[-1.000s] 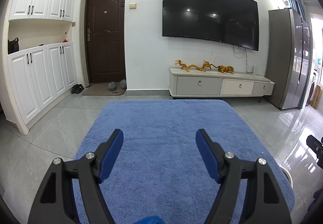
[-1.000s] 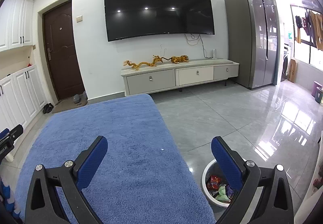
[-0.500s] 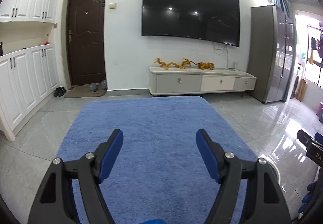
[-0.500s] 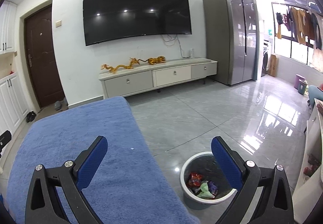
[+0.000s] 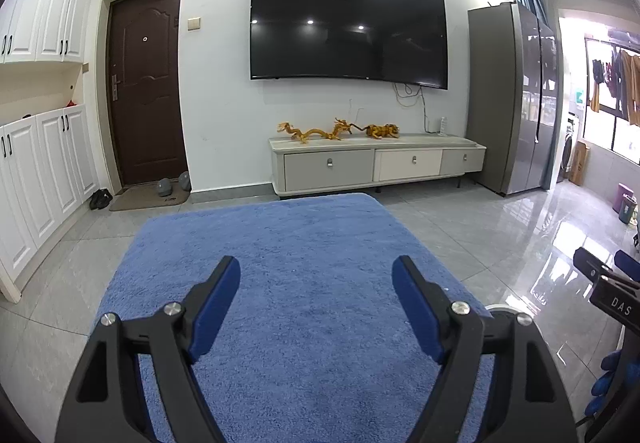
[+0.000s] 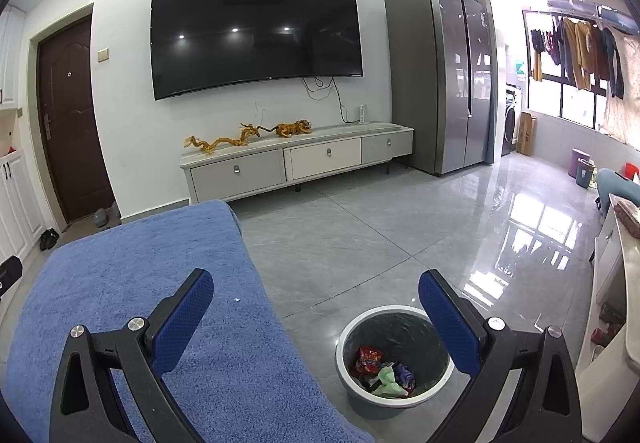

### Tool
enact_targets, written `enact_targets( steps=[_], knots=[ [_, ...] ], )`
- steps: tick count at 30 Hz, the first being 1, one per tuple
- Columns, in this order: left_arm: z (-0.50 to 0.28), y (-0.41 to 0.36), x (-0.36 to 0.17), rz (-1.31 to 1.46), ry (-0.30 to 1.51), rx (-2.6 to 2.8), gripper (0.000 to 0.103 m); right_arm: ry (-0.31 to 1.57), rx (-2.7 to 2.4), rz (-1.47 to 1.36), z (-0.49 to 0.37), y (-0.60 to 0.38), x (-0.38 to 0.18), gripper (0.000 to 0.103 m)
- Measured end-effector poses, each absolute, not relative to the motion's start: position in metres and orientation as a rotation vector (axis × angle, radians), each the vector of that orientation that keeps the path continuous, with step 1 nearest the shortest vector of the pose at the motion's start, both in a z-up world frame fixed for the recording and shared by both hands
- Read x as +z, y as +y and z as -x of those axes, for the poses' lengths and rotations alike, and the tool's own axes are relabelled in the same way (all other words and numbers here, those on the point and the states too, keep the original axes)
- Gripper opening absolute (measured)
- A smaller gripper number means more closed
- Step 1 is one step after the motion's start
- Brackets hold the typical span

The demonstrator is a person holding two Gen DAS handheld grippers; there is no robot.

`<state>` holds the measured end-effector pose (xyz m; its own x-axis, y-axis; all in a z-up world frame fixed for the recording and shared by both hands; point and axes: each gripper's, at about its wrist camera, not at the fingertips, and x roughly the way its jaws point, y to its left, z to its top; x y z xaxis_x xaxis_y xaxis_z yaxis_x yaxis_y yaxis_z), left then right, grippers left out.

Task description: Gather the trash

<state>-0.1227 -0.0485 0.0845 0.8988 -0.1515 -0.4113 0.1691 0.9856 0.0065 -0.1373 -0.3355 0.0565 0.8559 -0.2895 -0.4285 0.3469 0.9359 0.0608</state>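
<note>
A thick blue cloth (image 5: 304,283) covers the desk in the foreground, and beyond it lies a glossy grey tiled floor (image 6: 400,235) in a living room with white walls. A large dark television (image 5: 344,31) hangs on the far wall above a low pale cabinet (image 5: 376,163) with three drawers, and golden dragon figures (image 5: 336,131) stand on top of that cabinet. A dark brown door (image 5: 146,87) is to the left, with white cupboards (image 5: 44,155) along the left wall, and a tall grey fridge (image 6: 444,75) stands to the right of the cabinet. The left gripper (image 5: 316,307) is held over the middle of the blue cloth, level and pointing at the television wall, its blue-padded fingers (image 5: 218,299) spread wide with nothing between them. The right gripper (image 6: 316,319) is held over the right edge of the cloth, also spread wide and empty, with its right finger above the bin. The right wrist view shows the round grey bin (image 6: 348,339) standing on the floor just beside the desk, with crumpled wrappers (image 6: 380,371) in red, green and purple lying at its bottom; it also shows clothes (image 6: 576,51) hanging by a window at the far right. In the left wrist view only a pale sliver of the bin's rim shows behind the right finger, and the other gripper's black body appears at the right edge
</note>
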Motion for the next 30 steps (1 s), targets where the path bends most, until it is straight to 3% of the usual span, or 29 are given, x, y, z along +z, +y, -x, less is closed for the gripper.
enact_targets(
  steps=[30],
  knots=[
    [0.097,-0.103,0.069,-0.161,0.415,-0.247,0.077,0.474,-0.366,-0.151,0.119,-0.356,0.035,0.103]
  ],
)
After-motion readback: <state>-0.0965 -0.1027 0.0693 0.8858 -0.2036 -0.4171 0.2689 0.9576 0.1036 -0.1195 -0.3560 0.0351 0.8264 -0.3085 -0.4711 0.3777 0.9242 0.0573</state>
